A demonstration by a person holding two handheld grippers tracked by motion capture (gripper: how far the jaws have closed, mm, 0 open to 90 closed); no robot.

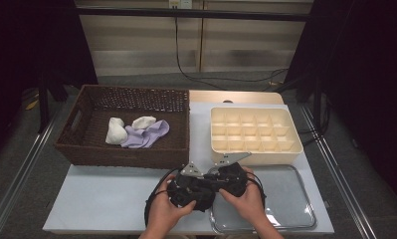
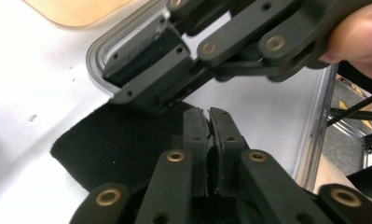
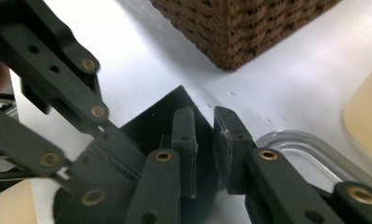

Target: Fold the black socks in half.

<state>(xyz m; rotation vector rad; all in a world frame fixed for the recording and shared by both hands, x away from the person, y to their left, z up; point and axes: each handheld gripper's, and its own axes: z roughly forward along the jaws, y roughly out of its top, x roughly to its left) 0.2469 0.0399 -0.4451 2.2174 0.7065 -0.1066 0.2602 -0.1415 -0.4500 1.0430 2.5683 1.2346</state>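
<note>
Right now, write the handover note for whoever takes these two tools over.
Left tool: jaws shut, tips over the black cloth; no grip on it can be confirmed.
Right tool: jaws slightly apart, nothing pinched, over the same cloth.
Black cloth: flat on the table's front, by the clear tray corner.
Wicker basket: white pieces and a lilac cloth inside.
Divider box: empty.
Done: black cloth laid out.
Left: probably folding it and boxing everything.

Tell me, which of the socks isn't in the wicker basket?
The black sock, flat on the white table by the clear tray, under both grippers. The two white socks and the lilac one lie inside the basket.
</note>
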